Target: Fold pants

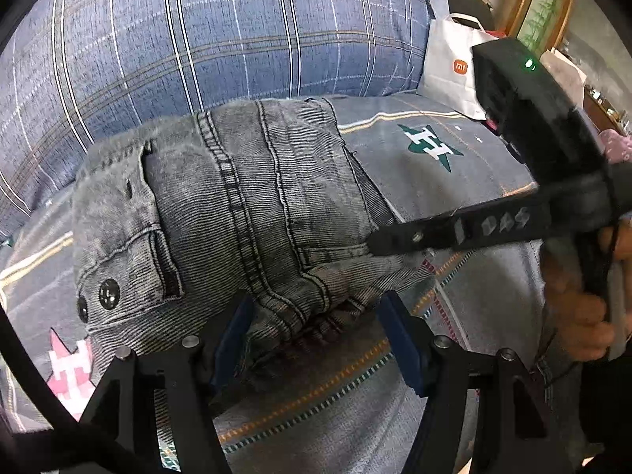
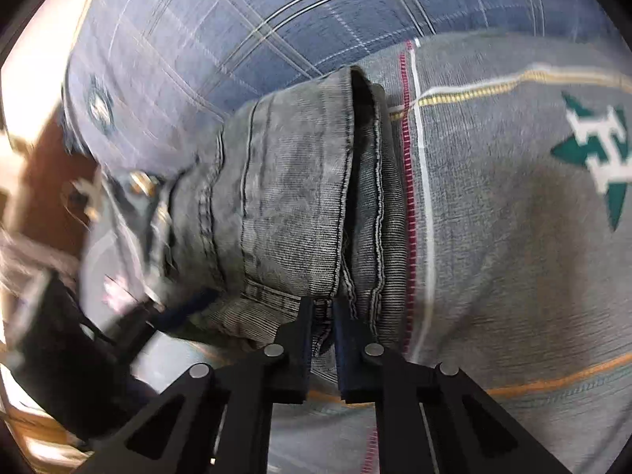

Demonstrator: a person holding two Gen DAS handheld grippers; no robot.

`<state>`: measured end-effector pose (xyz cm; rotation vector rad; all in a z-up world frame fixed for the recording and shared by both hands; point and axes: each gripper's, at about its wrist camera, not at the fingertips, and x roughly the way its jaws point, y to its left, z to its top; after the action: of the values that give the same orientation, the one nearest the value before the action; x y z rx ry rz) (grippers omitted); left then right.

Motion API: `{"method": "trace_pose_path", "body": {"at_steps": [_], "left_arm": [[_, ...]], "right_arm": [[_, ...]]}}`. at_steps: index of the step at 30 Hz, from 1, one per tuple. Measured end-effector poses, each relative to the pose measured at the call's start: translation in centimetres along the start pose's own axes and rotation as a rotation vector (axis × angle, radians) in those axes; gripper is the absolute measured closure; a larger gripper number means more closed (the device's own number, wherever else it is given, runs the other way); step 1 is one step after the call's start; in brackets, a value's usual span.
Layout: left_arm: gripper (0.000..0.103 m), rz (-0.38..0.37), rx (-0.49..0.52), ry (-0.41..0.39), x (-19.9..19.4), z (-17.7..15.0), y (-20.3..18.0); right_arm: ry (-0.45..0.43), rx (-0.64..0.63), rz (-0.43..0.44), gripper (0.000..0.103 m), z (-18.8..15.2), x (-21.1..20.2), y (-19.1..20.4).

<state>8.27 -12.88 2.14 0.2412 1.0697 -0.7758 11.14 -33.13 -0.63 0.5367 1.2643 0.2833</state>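
Grey washed jeans (image 1: 245, 213) lie folded into a thick bundle on a grey patterned bedspread (image 1: 454, 181). My left gripper (image 1: 316, 316) is open, its blue pads on either side of the bundle's near edge. My right gripper (image 1: 379, 243) reaches in from the right and touches the bundle's right side. In the right wrist view the right gripper (image 2: 323, 308) is shut on the jeans (image 2: 292, 197), pinching the near edge of the folded layers. The left gripper (image 2: 166, 316) shows blurred at lower left.
A blue plaid pillow or quilt (image 1: 221, 31) lies behind the jeans. A white paper bag (image 1: 454, 67) stands at the back right. The bedspread has a green star emblem (image 1: 428, 146) and a pink one (image 1: 71, 367).
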Motion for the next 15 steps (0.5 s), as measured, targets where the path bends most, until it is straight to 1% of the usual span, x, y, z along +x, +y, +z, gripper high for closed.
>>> {"method": "trace_pose_path", "body": {"at_steps": [2, 3, 4, 5, 6, 7, 8, 9, 10, 11, 12, 13, 14, 15], "left_arm": [[0.034, -0.013, 0.009, 0.006, -0.2, 0.2, 0.1], [0.034, -0.053, -0.015, 0.000, -0.8, 0.4, 0.3], [0.034, -0.120, -0.052, -0.018, -1.7, 0.7, 1.0], [0.034, -0.191, -0.087, -0.056, -3.1, 1.1, 1.8], [0.034, -0.224, -0.117, -0.104, -4.6, 1.4, 2.7], [0.029, -0.225, -0.158, -0.162, -6.3, 1.7, 4.1], [0.026, -0.211, -0.190, -0.195, -7.2, 1.8, 5.2], [0.023, -0.182, -0.245, -0.232, -7.9, 1.8, 6.8], [0.023, -0.115, -0.331, -0.263, -8.4, 1.6, 9.0], [0.023, -0.052, -0.389, -0.264, -8.5, 1.3, 10.4], [0.023, 0.023, -0.451, -0.249, -8.2, 1.0, 11.9], [0.023, 0.073, -0.489, -0.228, -7.9, 0.8, 12.9], [0.023, 0.117, -0.531, -0.195, -7.3, 0.4, 14.1], [0.023, 0.121, -0.572, -0.167, -6.6, 0.1, 14.9]], "right_arm": [[0.019, -0.021, -0.024, 0.093, 0.0, 0.7, 0.0], [0.024, -0.019, -0.018, 0.092, 0.0, 0.5, -0.1], [0.031, -0.026, -0.015, 0.093, 0.0, 0.4, -0.1], [0.029, -0.043, -0.012, 0.093, 0.0, 0.1, 0.0], [0.022, -0.055, -0.002, 0.092, 0.0, -0.1, 0.2], [0.007, -0.060, 0.022, 0.091, 0.1, -0.8, 0.2], [-0.028, -0.059, 0.051, 0.091, 0.3, -1.8, 0.1], [-0.072, -0.057, 0.076, 0.091, 0.5, -2.6, 0.0], [-0.125, -0.047, 0.117, 0.086, 0.6, -3.7, -0.3], [-0.194, -0.024, 0.177, 0.077, 0.7, -4.8, -0.7], [-0.235, -0.011, 0.207, 0.036, 0.8, -5.3, -0.9], [-0.261, -0.006, 0.200, 0.000, 0.8, -5.4, -0.8], [-0.305, -0.002, 0.155, 0.000, 0.8, -5.6, -1.0], [-0.317, -0.012, 0.122, 0.000, 0.9, -5.4, -0.8]]}}
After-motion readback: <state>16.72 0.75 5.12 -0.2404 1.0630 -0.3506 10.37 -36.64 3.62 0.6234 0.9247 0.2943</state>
